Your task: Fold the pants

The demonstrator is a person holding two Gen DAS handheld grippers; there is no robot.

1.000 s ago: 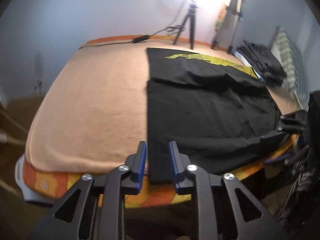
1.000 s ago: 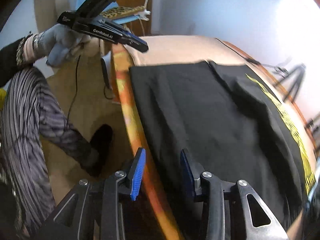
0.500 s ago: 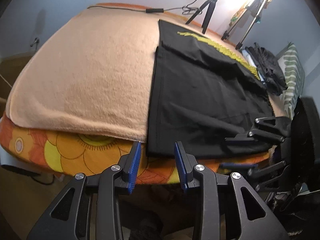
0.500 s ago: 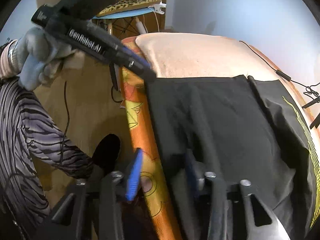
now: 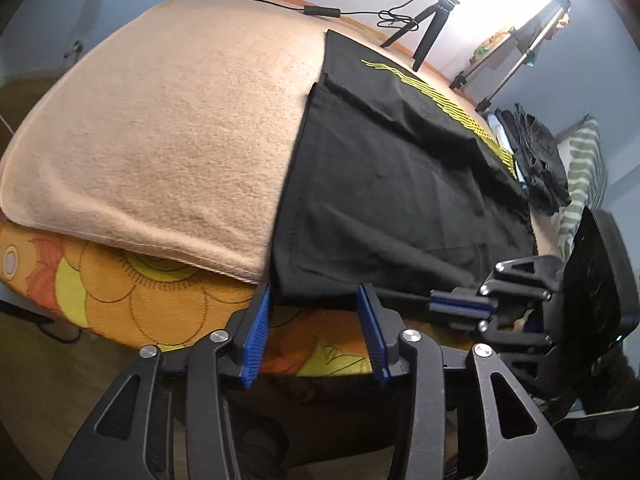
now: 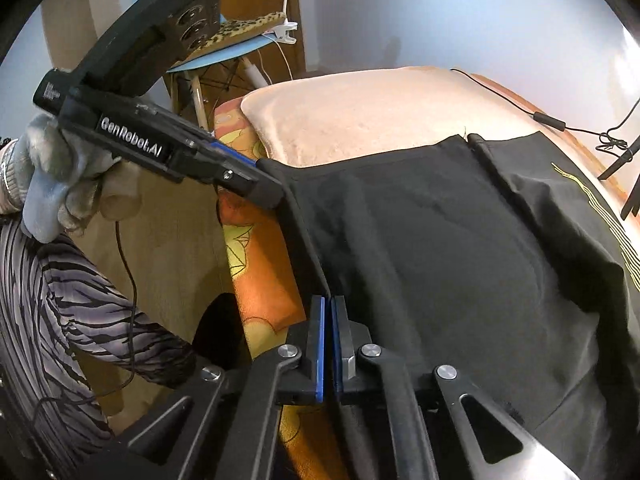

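Where black pants (image 5: 400, 200) lie, a peach blanket (image 5: 168, 136) over floral bedding (image 5: 132, 300).

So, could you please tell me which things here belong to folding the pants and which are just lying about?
Part of the job:
- black pants
- beige blanket they lie on
- left gripper, open at their corner
- right gripper, shut on their hem

Lying about:
- tripods
- cable
- dark clothes pile
- striped pillow

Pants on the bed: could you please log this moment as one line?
task: fold pants | pants: flat on blanket | right claw: just closed on near hem | left claw: opening, around hem corner, not gripping
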